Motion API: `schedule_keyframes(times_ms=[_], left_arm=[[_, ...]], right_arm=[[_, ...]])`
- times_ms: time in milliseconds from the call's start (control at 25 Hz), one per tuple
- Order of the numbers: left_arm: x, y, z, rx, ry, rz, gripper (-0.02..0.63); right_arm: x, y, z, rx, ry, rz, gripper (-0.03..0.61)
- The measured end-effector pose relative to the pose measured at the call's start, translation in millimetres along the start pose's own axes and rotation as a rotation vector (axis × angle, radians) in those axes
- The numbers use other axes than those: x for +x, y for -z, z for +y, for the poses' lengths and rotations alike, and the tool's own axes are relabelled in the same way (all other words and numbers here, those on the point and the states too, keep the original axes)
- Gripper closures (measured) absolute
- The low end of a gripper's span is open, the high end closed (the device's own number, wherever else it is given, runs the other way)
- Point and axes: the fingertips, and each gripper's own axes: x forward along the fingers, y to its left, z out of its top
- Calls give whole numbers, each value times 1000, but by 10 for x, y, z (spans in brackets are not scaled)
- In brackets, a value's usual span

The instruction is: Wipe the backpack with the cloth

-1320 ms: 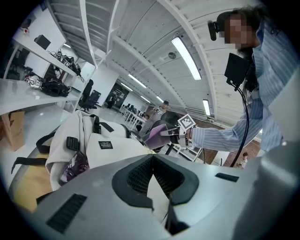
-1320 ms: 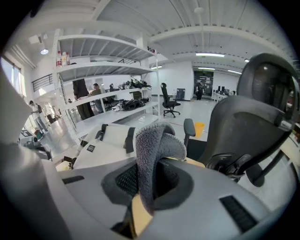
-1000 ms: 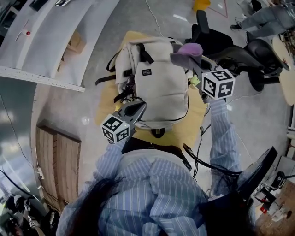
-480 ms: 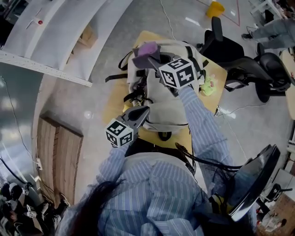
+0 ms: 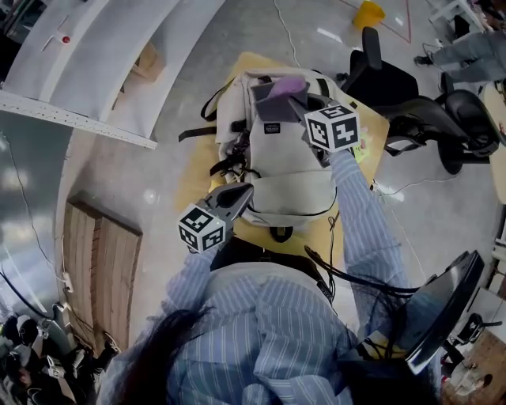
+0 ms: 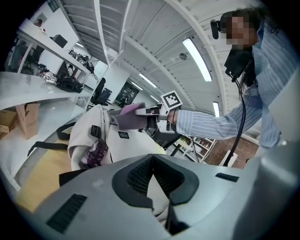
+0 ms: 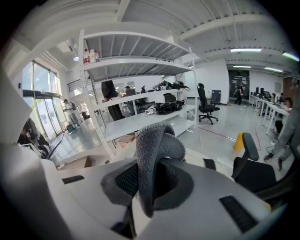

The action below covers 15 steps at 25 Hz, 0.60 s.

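L gripper (image 5: 243, 188) is sitting at the lower-left edge of the beige backpack (image 5: 288, 170), jaws closed w/ pale backpack fabric pinched between them. The backpack is lying flat on a yellow table (image 5: 198, 158). R gripper (image 5: 296, 101) is hovering over the backpack's top end, jaws clamping a folded purple cloth (image 5: 283, 87) above the upper pocket.

- One backpack (image 5: 286, 170), lying on one desk (image 5: 196, 172).
- One cloth (image 5: 286, 85).
- Two grippers: the left gripper (image 5: 243, 190) and the right gripper (image 5: 297, 101).
- Two office chairs (image 5: 389, 79), beyond the desk.
- One yellow floor marker (image 5: 368, 14).
- One cardboard box (image 5: 147, 60), on the shelf.
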Motion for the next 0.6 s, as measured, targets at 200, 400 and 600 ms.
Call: schedule_keyframes(times_ms=[200, 400, 600], left_arm=[[114, 4, -83, 22, 42, 34, 609], [208, 29, -134, 30, 65, 56, 609], [274, 52, -193, 38, 85, 74, 609]], right_arm=[[-446, 277, -647, 59, 126, 10, 537], [-925, 621, -1250, 135, 259, 23, 537], [-1313, 930, -1650, 199, 363, 49, 537]])
